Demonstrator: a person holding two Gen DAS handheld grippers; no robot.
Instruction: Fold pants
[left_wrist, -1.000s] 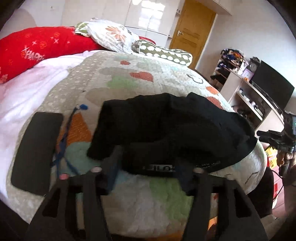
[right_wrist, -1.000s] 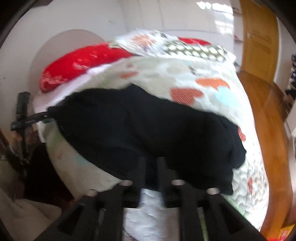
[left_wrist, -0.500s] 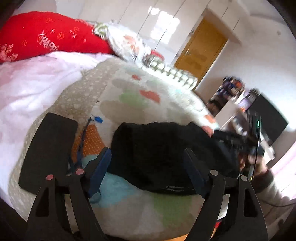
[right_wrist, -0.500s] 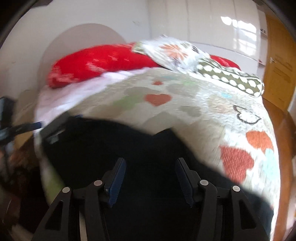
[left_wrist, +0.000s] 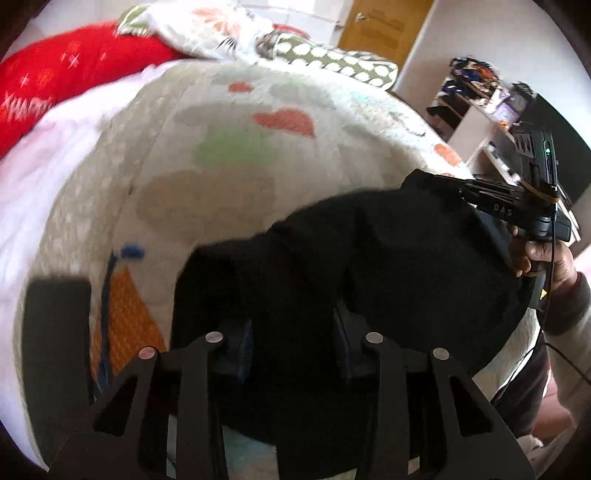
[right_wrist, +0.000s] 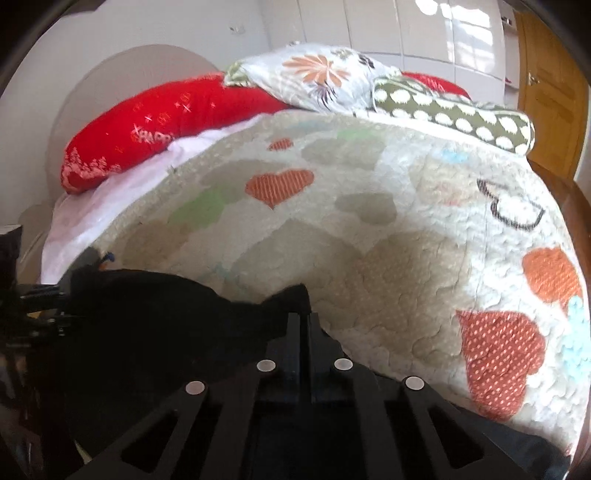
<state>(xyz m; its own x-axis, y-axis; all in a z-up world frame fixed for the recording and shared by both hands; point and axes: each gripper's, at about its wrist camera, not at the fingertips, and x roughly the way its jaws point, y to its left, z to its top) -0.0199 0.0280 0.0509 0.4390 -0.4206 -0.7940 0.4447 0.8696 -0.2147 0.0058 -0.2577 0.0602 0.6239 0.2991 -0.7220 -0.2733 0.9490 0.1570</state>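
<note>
Black pants (left_wrist: 388, 266) lay bunched on the near edge of a bed, over a heart-patterned quilt (left_wrist: 229, 147). Our left gripper (left_wrist: 293, 339) had its fingers (left_wrist: 240, 343) partly closed, with a thick fold of the pants between them. Our right gripper (right_wrist: 303, 325) had its fingers pressed almost together, pinching the pants' far edge. A red pillow (right_wrist: 147, 125), a floral pillow (right_wrist: 317, 77) and a dotted pillow (right_wrist: 454, 110) sat at the bed's head. A flat black slab (left_wrist: 55, 332) lay on the quilt just left of the pants.
</note>
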